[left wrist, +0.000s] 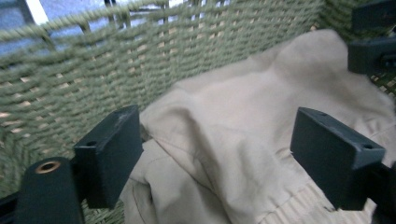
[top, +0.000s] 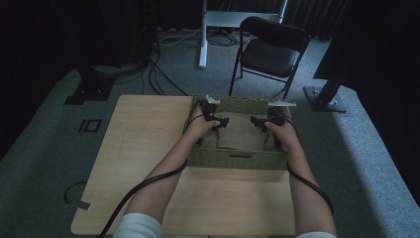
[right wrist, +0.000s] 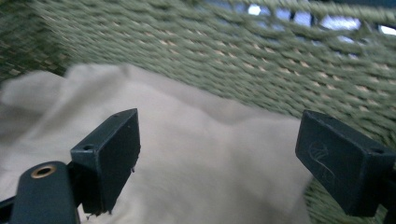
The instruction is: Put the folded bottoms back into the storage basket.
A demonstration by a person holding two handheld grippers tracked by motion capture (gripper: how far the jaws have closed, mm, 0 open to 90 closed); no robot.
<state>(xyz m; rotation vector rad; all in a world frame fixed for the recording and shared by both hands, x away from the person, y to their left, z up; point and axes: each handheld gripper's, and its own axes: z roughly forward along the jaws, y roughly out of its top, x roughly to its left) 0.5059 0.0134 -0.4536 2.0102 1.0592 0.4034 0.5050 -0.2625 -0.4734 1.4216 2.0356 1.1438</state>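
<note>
A green woven basket [top: 237, 159] stands on the far right part of a wooden table [top: 143, 144]. A beige folded garment [top: 240, 134] lies inside it. My left gripper [top: 224, 121] hangs over the garment's left side and my right gripper [top: 255, 121] over its right side, tips facing each other. In the left gripper view the left gripper [left wrist: 219, 149] is open above the rumpled garment [left wrist: 233, 126], near the basket wall [left wrist: 93, 70]. In the right gripper view the right gripper [right wrist: 217, 154] is open over the garment [right wrist: 187, 140], with nothing pinched, by the wall [right wrist: 233, 56].
A black folding chair [top: 272, 47] stands on the carpet just beyond the basket. A white desk leg [top: 202, 34] and cables lie farther back. A black stand base [top: 324, 96] sits at the right. The other gripper [left wrist: 373, 46] shows at the top right of the left gripper view.
</note>
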